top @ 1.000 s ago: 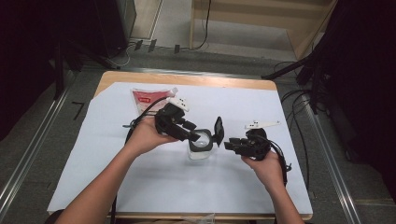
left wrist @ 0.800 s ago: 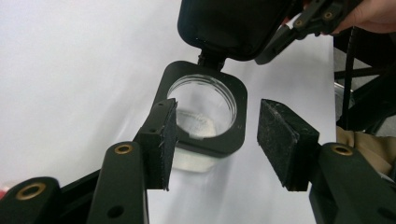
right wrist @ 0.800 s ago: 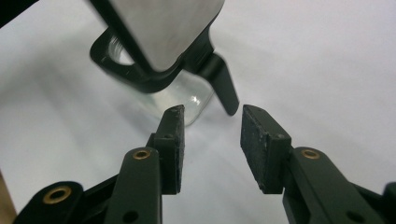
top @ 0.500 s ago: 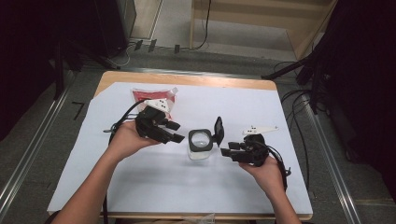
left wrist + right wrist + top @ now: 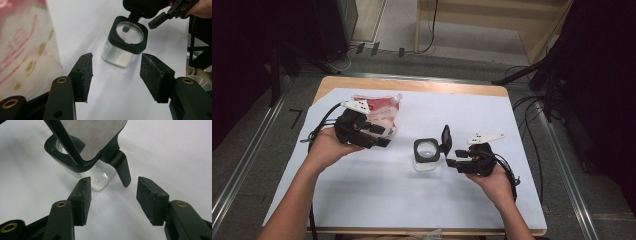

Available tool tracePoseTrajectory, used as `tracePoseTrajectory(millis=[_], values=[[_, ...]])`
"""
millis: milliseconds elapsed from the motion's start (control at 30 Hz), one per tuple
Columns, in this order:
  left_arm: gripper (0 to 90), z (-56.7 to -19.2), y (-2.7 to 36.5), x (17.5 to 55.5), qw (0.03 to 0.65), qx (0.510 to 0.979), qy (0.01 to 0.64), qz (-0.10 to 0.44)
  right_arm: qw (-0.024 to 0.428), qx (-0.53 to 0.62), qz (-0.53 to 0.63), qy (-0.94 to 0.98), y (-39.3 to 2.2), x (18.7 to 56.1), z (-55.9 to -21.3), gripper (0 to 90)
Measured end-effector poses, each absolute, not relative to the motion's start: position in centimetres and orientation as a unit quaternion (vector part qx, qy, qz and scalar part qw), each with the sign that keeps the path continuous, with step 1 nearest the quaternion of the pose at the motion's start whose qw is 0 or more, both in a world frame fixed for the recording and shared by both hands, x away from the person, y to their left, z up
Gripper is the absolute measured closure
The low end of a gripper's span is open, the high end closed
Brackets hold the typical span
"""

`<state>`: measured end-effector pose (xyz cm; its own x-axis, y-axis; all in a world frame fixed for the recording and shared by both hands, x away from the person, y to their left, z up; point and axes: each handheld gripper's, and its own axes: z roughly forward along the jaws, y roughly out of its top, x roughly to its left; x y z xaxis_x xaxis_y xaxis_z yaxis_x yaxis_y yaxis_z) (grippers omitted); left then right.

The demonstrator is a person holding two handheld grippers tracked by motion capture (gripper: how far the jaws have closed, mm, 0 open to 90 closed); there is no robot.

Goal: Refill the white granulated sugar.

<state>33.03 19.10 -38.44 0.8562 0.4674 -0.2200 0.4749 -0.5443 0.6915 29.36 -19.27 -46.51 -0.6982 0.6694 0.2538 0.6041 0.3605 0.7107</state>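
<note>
Standing apart and empty, both the left gripper (image 5: pixel 384 136) and right gripper (image 5: pixel 451 157) have just been opening — pouch (image 5: pixel 379 111) print unreadable.

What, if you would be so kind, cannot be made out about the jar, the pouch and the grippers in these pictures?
- Pouch: its print is too small in the high view, blurred and cut off by the edge in the left gripper view.
- Jar: whether anything is inside; the clear glass shows nothing sure.
- Jar's mouth in the right gripper view: mostly hidden behind the raised lid.
- Left gripper: its near jaw overlaps the pouch in the high view, so contact is unclear.
</note>
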Motion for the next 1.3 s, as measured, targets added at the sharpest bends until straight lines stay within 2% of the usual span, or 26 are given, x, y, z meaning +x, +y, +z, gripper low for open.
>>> tracePoseTrajectory(millis=[467, 700, 1000, 1300], values=[[45.7, -37.8, 24.3, 33.2, 0.401, 0.855, 0.329, 0.013, 0.035, 0.385, 0.407, 0.827, -19.1, 30.0, -46.6, 45.8], [45.8, -38.1, 26.2, 34.6, 0.393, 0.846, 0.360, 0.006, 0.038, 0.388, 0.407, 0.826, -19.4, 30.1, -46.5, 45.6], [40.1, -38.5, 26.9, 36.3, 0.390, 0.840, 0.377, 0.025, 0.040, 0.395, 0.404, 0.824, -19.8, 29.6, -46.6, 45.5], [39.9, -39.5, 25.0, 38.3, 0.402, 0.841, 0.362, 0.017, 0.034, 0.391, 0.404, 0.826, -19.7, 28.5, -46.5, 45.6]])
